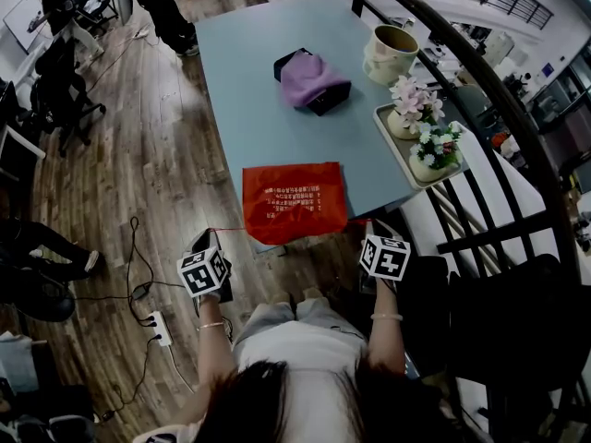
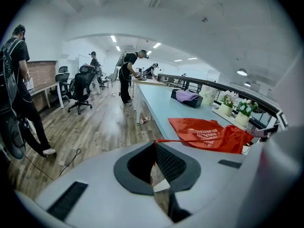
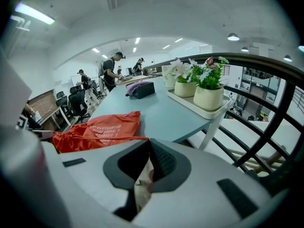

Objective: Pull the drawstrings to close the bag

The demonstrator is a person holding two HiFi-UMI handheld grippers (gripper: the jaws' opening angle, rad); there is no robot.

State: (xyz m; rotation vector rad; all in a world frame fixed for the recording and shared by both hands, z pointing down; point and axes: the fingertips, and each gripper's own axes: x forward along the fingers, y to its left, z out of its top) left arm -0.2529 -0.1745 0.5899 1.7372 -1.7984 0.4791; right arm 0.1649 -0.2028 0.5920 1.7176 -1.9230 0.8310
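Red fabric bag point(image 1: 294, 201) is lying flat at the near edge of the blue-grey table point(image 1: 259, 109), with its bunched mouth end hanging just over that edge toward the person. The left drawstring point(image 1: 226, 230) is running taut and nearly level from the mouth out to the left gripper point(image 1: 205, 238), whose jaws are pressing together on the cord. The right drawstring point(image 1: 355, 220) is stretching the other way to the right gripper point(image 1: 369, 229), which is likewise clamping its cord between closed jaws.

Both grippers are sitting low in front of the table edge, well apart, one at each side of the bag. Each is tilting forward and downward, with its marker cube facing up. The person's forearms are reaching forward from the lap, roughly parallel, each wrist wearing a thin bracelet.

Farther along the table, a purple pouch point(image 1: 309, 77) is resting on a dark case. A tray point(image 1: 392, 141) with two flower pots is sitting at the table's right edge, and a cream mug point(image 1: 392, 52) is standing just beyond it.
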